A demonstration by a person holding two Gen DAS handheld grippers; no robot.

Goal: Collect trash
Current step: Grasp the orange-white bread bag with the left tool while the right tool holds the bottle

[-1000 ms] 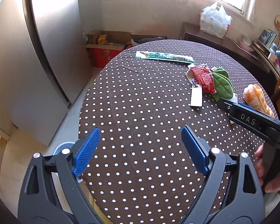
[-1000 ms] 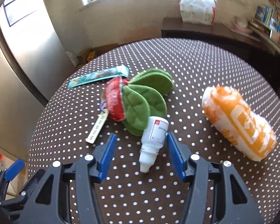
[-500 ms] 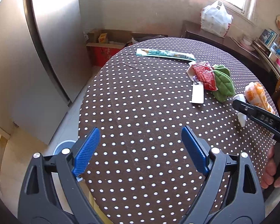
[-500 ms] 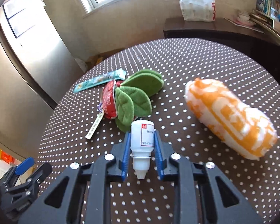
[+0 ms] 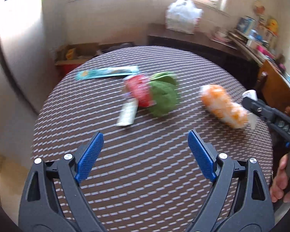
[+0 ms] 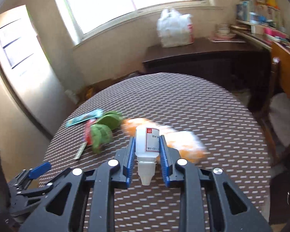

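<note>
The step in hand looked like carrying off 1 piece of trash: the right gripper [image 6: 146, 150] was clamped on the small white bottle [image 6: 147, 142], lifted clear of the dotted table [image 6: 212, 119]. Next it needed a bin, none visible. The left gripper [image 5: 145, 154] gaped empty at 6 o'clock. 0.5 s earlier the bottle sat low over the cloth; both views had since swung, blurring the wrappers [image 5: 139, 91] at 12 o'clock.

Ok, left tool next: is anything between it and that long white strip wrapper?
Nothing visible. The left tool is open over bare tablecloth, and the white strip wrapper lies straight ahead. The red packet and green leaf piece lie beyond it.
</note>
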